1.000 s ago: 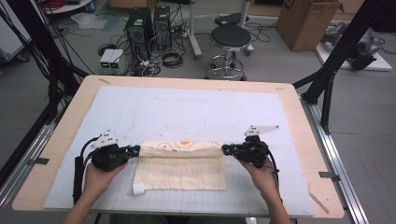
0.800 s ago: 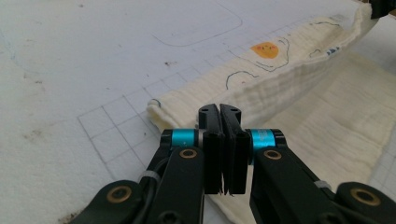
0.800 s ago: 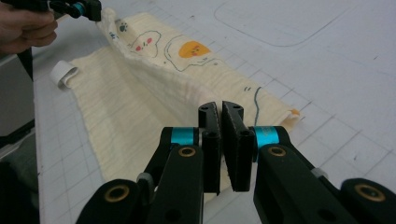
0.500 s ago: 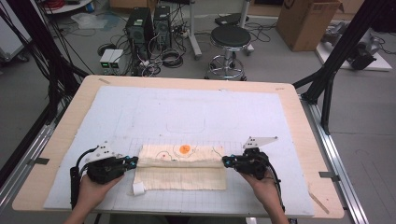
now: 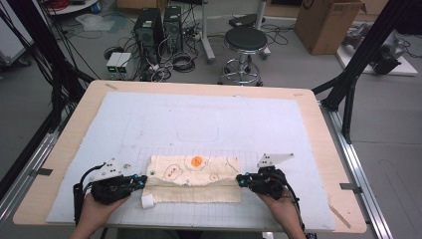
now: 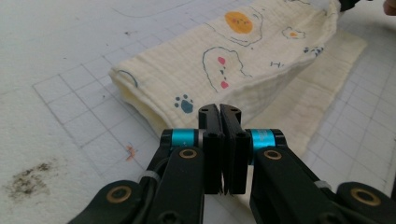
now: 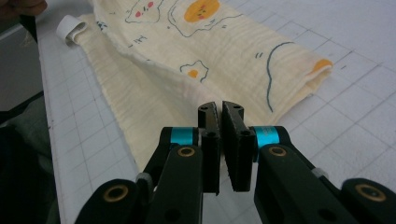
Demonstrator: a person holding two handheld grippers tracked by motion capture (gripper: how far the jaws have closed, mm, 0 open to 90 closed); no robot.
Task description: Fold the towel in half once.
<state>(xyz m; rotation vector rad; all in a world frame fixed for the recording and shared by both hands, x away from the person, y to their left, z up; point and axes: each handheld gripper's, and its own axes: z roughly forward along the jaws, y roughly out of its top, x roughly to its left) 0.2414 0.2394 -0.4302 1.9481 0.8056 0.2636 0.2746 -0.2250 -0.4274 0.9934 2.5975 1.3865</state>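
Note:
A cream cloth [image 5: 194,177] printed with fried eggs and paw marks lies near the table's front edge, its far part folded over toward the person. My left gripper [image 5: 143,181] is shut on the folded layer's left corner, and my right gripper [image 5: 240,179] is shut on its right corner. In the left gripper view the closed jaws [image 6: 219,109] pinch the cloth [image 6: 233,60] where its upper layer rises off the lower one. The right gripper view shows the same at the other end, with the jaws [image 7: 219,106] closed on the cloth [image 7: 210,51].
A white gridded mat [image 5: 199,119] covers the wooden table [image 5: 64,149]. A small white loop tag [image 5: 148,201] sticks out at the cloth's front left corner. Beyond the table stand a stool [image 5: 245,42], computer cases [image 5: 157,25] and a cardboard box [image 5: 323,22].
Both grippers have drawn toward the person with the cloth's upper layer. The fold has come forward and more of the printed side now faces up.

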